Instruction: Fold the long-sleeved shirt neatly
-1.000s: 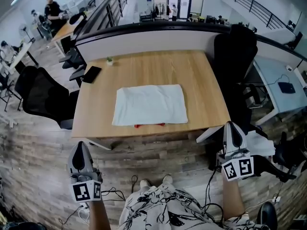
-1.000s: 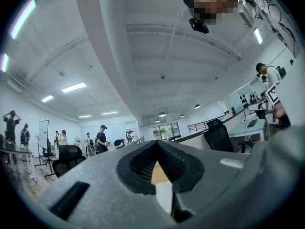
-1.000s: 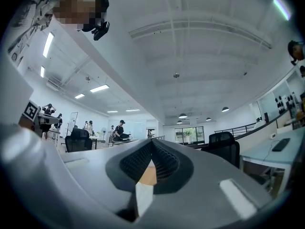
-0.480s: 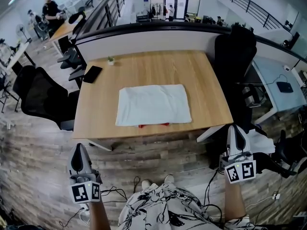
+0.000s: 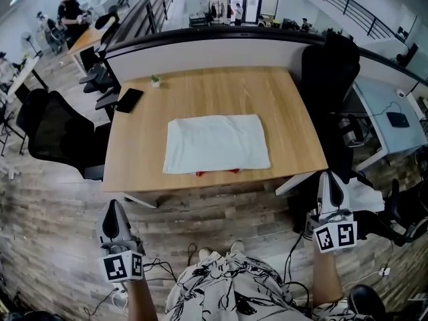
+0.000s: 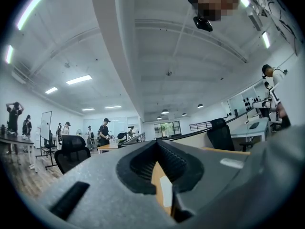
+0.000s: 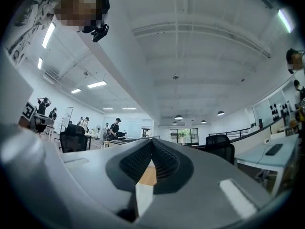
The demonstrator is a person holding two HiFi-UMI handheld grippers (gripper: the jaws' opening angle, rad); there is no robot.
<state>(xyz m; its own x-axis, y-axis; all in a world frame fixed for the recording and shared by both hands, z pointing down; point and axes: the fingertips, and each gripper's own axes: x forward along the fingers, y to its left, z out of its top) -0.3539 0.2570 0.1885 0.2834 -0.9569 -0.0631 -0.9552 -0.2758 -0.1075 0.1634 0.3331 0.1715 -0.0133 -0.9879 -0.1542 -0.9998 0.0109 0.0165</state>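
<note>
In the head view, the folded white long-sleeved shirt (image 5: 216, 143) lies mid-bench (image 5: 200, 92), toward the near edge, with a red scrap (image 5: 217, 172) showing under its hem. A black phone (image 5: 129, 100) and a small potted plant (image 5: 155, 81) sit near the far left corner. Black office chairs (image 5: 50, 136) flank the bench. The left gripper (image 5: 110, 206) and right gripper (image 5: 329, 177) hang short of the bench, over the plank floor (image 5: 60, 233).

In the left gripper view, the jaws are clenched and empty, pointing level.

In the right gripper view, the jaws are clenched and empty.
</note>
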